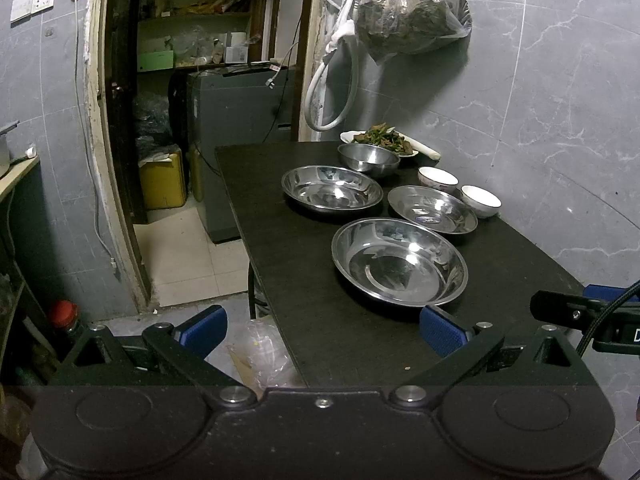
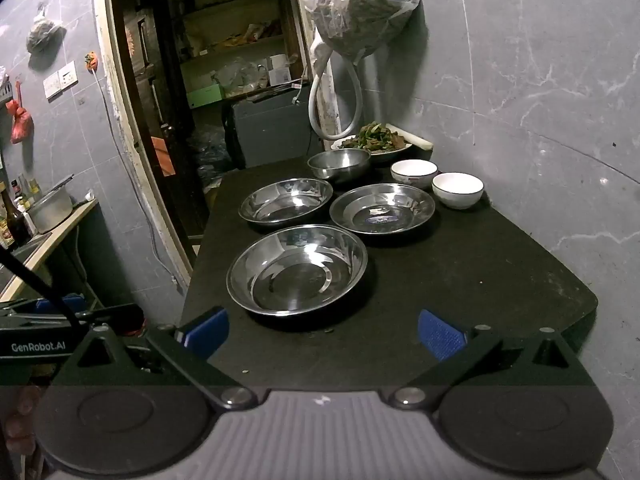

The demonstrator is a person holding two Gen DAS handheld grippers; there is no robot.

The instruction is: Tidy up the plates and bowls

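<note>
Right wrist view looks along the right gripper (image 2: 323, 334), whose blue pads (image 2: 440, 334) stand wide apart with nothing between them; it hangs short of the near edge of the black table (image 2: 480, 280), lined up with the nearest steel plate (image 2: 297, 270), which lies just ahead and slightly to the tool's left. Beyond that plate sit two more steel plates, one ahead-left (image 2: 286, 200) and one ahead-right with a sticker in its base (image 2: 382, 208). Farther still are a steel bowl (image 2: 339, 164) and two white bowls (image 2: 414, 173) (image 2: 458, 189) side by side, ahead and to the right. A dish of cooked greens (image 2: 374, 142) sits at the far end by the wall, probably no part of the sorting.

Left wrist view shows the left gripper (image 1: 323, 330) equally spread and empty, held back at the table's near-left corner, the nearest steel plate ahead and to its right. Nothing is stacked yet; the pieces lie apart, like beside like, so nesting the plates and gathering the bowls looks the likely job. Both tools seem parked open and low, ready to slip a pad under a thin rim
</note>
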